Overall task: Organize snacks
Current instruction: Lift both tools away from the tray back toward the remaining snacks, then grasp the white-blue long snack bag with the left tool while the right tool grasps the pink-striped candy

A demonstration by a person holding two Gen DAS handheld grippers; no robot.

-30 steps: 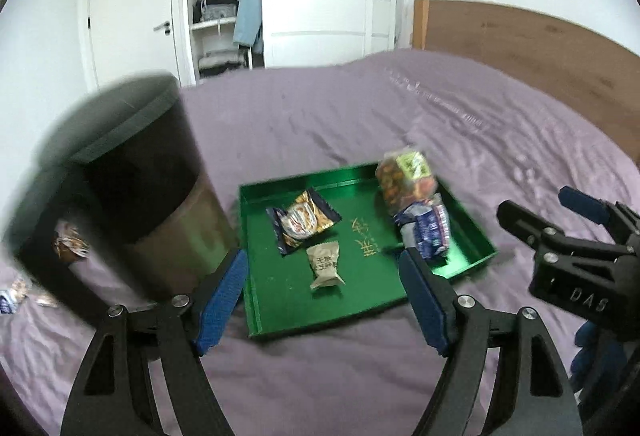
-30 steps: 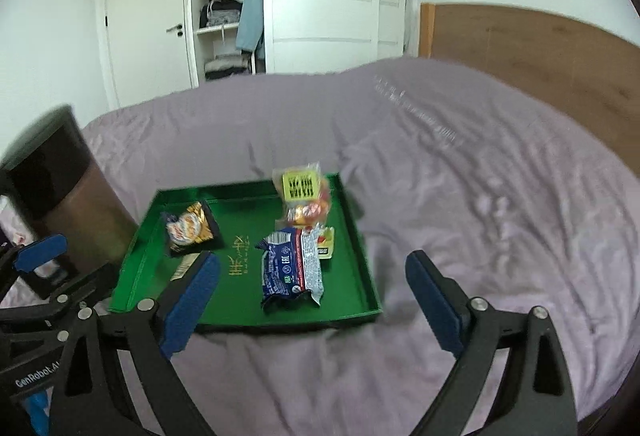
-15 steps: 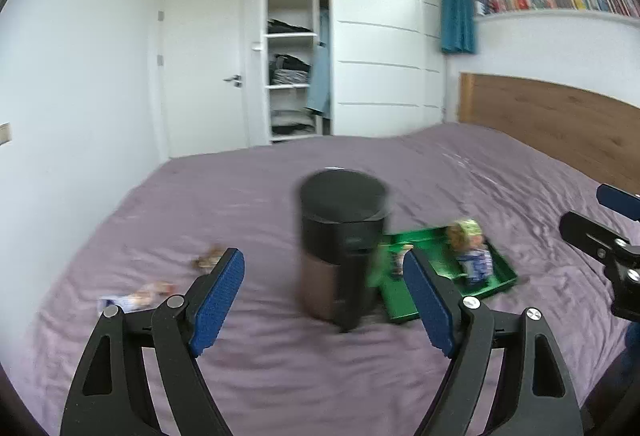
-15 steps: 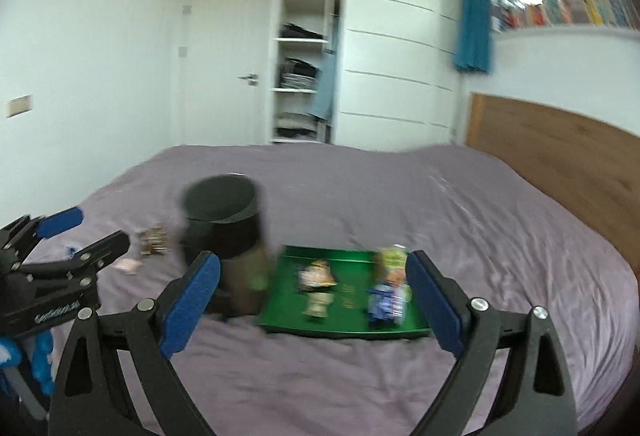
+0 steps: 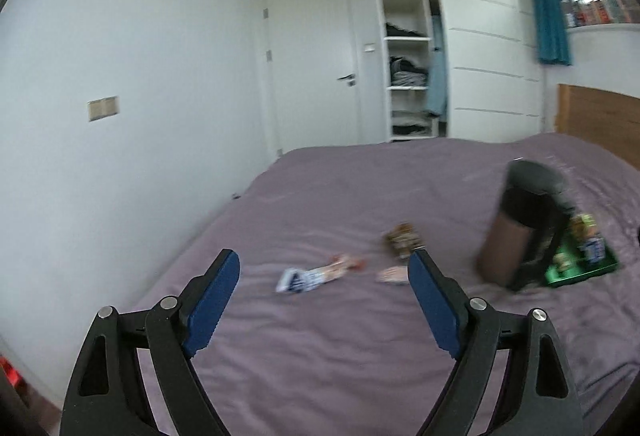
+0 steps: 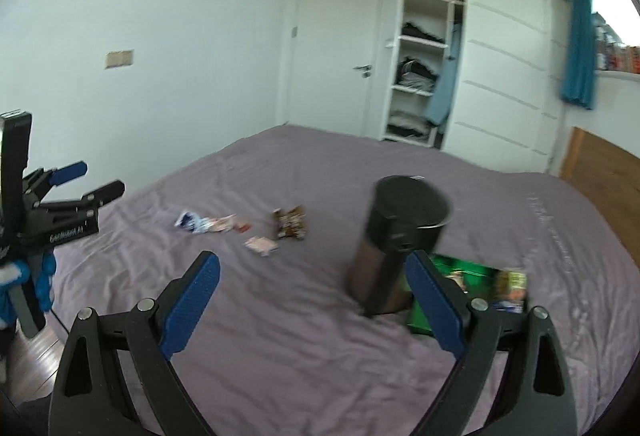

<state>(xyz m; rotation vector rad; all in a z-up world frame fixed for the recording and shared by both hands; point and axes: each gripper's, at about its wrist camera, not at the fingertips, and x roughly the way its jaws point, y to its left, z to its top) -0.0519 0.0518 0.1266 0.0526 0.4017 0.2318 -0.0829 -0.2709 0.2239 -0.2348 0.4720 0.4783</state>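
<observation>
The green tray [image 6: 448, 268] on the bed [image 6: 280, 336] holds several snack packets, beside an upright dark bin [image 6: 396, 236]. Three loose packets [image 5: 316, 278] lie apart nearer the bed's wall-side edge. Only the right wrist view shows the left tool [image 6: 86, 182]; it and the right tool [image 6: 312, 304] gape with nothing between their pads.

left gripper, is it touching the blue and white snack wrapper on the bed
Apart. The left wrist view shows the left gripper open above the bedsheet, the blue and white wrapper lying further off.

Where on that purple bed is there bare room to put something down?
The bed is bare between the open right gripper and the loose snack packets, and beyond the dark bin toward the wardrobe. It is crowded where the bin stands against the green tray of snacks, and around the packets.
</observation>
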